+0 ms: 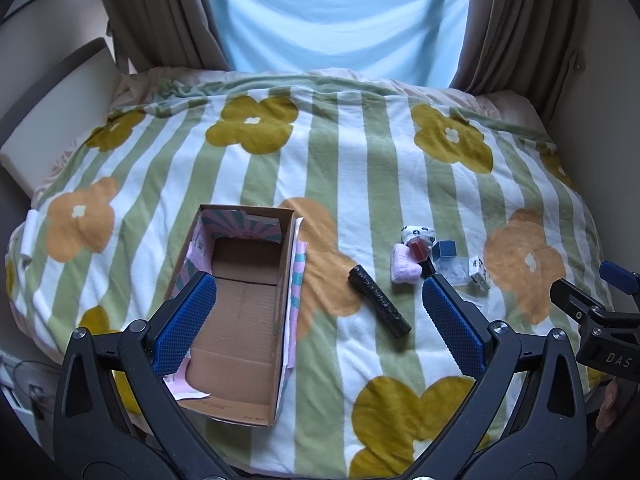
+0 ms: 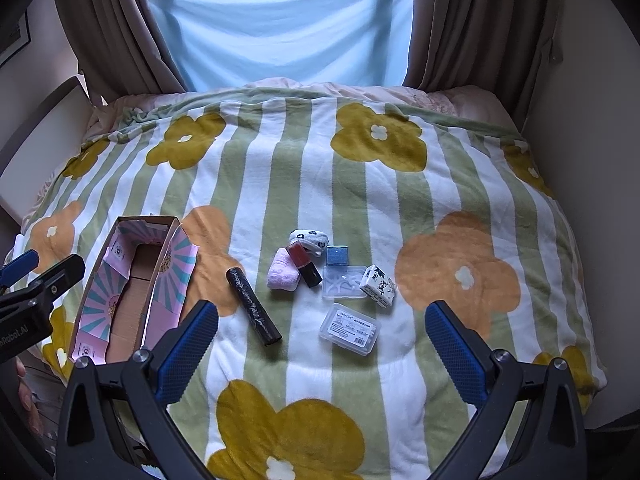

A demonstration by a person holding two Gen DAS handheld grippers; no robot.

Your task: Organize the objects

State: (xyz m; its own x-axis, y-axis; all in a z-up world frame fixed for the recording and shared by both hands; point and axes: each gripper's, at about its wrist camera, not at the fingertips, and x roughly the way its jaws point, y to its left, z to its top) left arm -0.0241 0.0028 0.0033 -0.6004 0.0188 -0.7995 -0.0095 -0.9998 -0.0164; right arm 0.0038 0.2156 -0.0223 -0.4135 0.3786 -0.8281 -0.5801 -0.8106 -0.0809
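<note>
On the bed's flowered blanket [image 2: 360,200], an open cardboard box [image 2: 132,292] sits at nine o'clock of a black roll [image 2: 253,306]. At three o'clock of the roll cluster a pink cloth [image 2: 283,275], a blue cube [image 2: 337,256], a patterned carton [image 2: 378,285] and a clear case [image 2: 350,329]. Left gripper [image 1: 316,316] and right gripper [image 2: 322,340] both hover wide, holding nothing.
</note>
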